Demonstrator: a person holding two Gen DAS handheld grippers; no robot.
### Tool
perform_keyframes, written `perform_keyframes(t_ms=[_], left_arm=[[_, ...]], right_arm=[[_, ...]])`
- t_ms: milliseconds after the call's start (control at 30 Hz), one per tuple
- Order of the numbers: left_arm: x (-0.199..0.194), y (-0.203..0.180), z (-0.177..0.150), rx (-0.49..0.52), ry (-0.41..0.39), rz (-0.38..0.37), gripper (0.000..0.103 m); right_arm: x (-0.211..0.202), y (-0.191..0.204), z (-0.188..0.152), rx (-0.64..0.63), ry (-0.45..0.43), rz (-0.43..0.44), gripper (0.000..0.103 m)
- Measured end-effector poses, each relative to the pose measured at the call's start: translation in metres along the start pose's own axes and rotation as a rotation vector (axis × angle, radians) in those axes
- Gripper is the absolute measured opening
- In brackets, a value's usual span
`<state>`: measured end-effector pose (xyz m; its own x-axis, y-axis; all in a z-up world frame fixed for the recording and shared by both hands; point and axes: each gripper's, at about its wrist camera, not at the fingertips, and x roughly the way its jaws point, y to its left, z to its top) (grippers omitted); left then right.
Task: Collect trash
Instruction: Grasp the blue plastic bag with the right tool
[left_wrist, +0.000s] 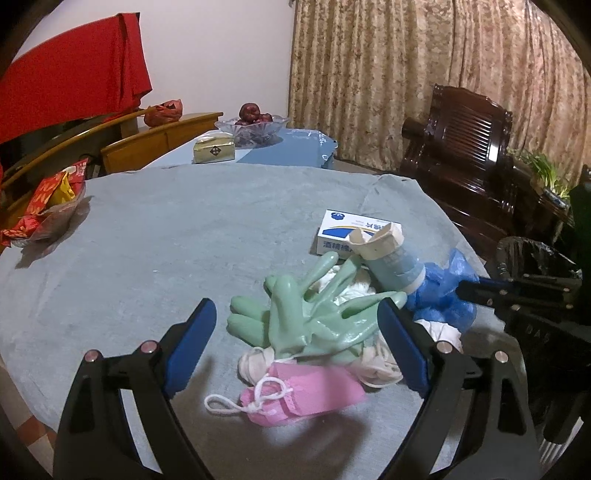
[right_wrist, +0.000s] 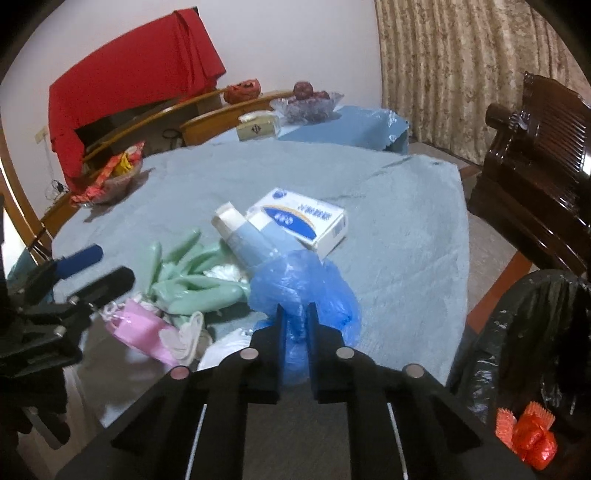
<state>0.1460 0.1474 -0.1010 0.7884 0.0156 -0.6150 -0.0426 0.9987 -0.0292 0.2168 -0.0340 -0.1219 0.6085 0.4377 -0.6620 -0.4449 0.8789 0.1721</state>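
Beside table, black-lined bin with orange wrapper; right tongs clenched on blue bag, left tongs released.

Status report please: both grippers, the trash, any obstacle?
Right gripper shut on blue plastic bag. Left gripper open around green gloves. Trash bin at right, path clear.

A pale grey-blue cloth is covering the desk. Mint green gloves are lying beside a pink mask with white loops. A translucent blue plastic bag is sitting by a white box printed with a dark blue swoosh. A black bin liner is showing past the desk's right edge.
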Motion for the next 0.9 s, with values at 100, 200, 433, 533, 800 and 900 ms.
perform_keyframes(t_ms=[100, 200, 433, 533, 800, 900], left_arm=[[-0.005, -0.005, -0.001, 0.007, -0.006, -0.011, 0.086], [-0.008, -0.01, -0.001, 0.009, -0.011, -0.019, 0.086], [-0.019, -0.02, -0.003, 0.019, -0.02, -0.033, 0.085], [-0.022, -0.027, -0.006, 0.023, -0.019, -0.045, 0.084], [-0.021, -0.03, -0.011, 0.03, -0.003, -0.045, 0.084], [-0.018, -0.025, -0.011, 0.02, 0.001, -0.035, 0.084]], right_arm=[[-0.013, 0.0, 0.003, 0.011, -0.029, 0.004, 0.009], [-0.023, 0.0, 0.004, 0.016, -0.043, 0.015, 0.009], [-0.044, 0.0, 0.004, 0.026, -0.072, 0.032, 0.006], [-0.045, 0.0, 0.0, 0.021, -0.054, 0.029, 0.006], [-0.025, -0.003, -0.016, 0.028, 0.009, 0.0, 0.039], [-0.009, -0.006, -0.02, 0.03, 0.041, -0.017, 0.05]])
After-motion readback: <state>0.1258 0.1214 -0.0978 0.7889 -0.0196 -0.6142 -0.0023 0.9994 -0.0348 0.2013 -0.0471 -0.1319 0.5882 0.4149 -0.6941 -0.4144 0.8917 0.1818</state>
